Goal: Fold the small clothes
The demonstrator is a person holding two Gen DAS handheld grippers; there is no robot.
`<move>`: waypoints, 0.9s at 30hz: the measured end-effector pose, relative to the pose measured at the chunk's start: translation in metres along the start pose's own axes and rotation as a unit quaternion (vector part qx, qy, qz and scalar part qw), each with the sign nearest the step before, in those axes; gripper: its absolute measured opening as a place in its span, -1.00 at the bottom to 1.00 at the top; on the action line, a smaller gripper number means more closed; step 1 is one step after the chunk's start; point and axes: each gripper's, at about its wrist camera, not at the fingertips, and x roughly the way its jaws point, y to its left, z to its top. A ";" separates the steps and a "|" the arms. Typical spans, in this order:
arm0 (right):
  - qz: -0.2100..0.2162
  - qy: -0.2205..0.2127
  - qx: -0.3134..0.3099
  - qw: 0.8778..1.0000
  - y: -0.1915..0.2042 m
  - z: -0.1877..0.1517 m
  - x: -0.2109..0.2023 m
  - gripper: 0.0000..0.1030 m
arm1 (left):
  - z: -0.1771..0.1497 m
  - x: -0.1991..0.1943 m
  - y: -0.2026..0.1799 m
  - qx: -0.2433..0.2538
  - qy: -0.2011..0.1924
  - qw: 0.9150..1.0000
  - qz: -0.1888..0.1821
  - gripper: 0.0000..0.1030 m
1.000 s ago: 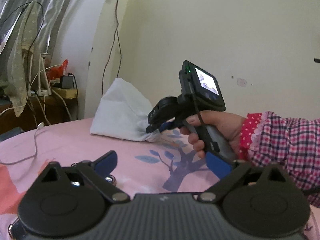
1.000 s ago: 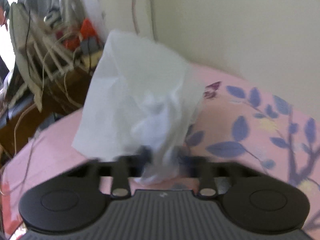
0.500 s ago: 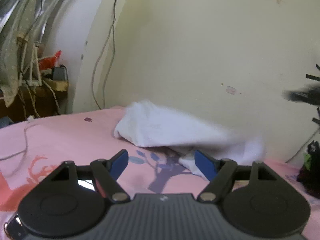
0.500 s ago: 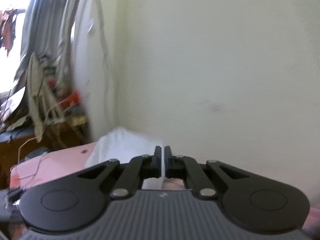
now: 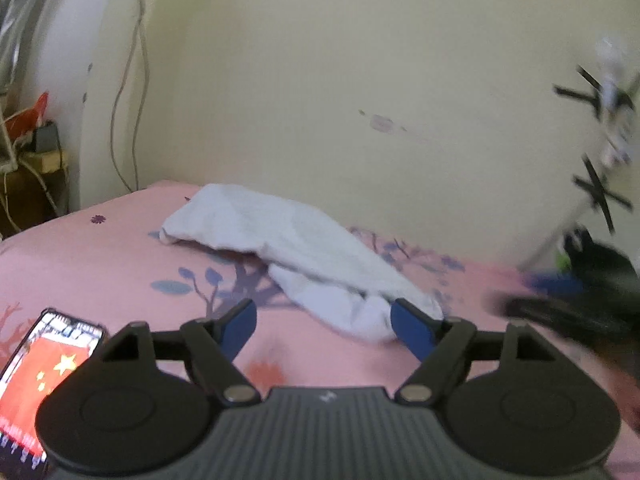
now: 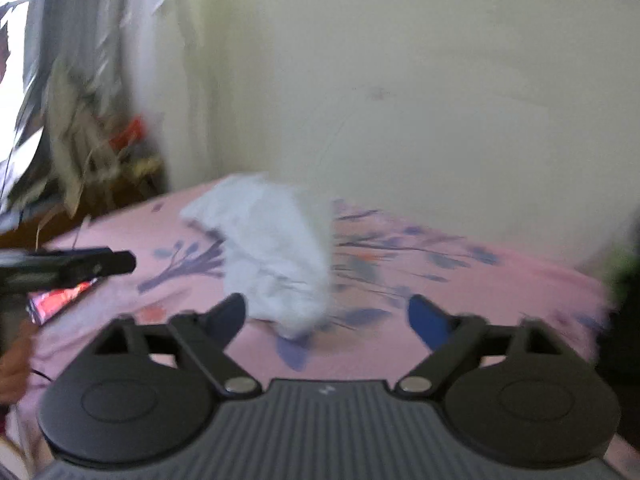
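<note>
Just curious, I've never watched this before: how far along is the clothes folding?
Barely begun. The white garment lies in a crumpled heap on the pink bedsheet, with no neat fold visible. Nothing is in hand: the left tongs and right tongs are both open and empty. Spreading it flat and all the folding remain.

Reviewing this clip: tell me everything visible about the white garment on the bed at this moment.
The white garment is a small, soft, cotton-looking piece lying crumpled on the pink floral bedsheet near the wall. It stretches diagonally, one end flatter towards the wall, the other bunched into a rounded lump nearest the cameras. It is unfolded and wrinkled. Neither the left gripper nor the right gripper holds it; both jaws stand open. Only the sheet clearly touches it. Motion blur hides details.
</note>
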 end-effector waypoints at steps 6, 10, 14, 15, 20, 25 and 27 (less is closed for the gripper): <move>0.001 0.020 -0.106 0.994 0.048 0.035 0.107 0.33 | -0.028 -0.030 0.020 0.001 0.021 1.000 -0.020 0.48; -0.029 0.081 -0.108 0.990 0.044 0.049 0.167 -1.00 | -0.034 -0.043 0.029 0.000 0.020 1.000 -0.016 0.42; 0.016 0.045 0.019 0.999 0.007 0.070 0.127 -1.00 | -0.027 -0.046 0.040 -0.005 0.013 1.000 -0.013 0.09; 0.033 0.028 0.053 0.998 -0.005 0.077 0.105 -1.00 | -0.023 -0.046 0.044 -0.007 0.009 1.000 -0.011 0.06; 0.114 -0.034 0.108 0.987 -0.042 0.074 -0.020 -1.00 | 0.005 -0.047 0.070 -0.051 -0.019 0.998 -0.020 0.02; 0.181 -0.048 0.093 0.978 -0.055 0.017 -0.137 -1.00 | 0.012 -0.039 0.078 -0.085 -0.015 0.996 -0.033 0.12; 0.179 -0.043 0.091 0.979 -0.061 -0.014 -0.171 -1.00 | 0.007 -0.031 0.072 -0.078 0.003 0.996 -0.042 0.19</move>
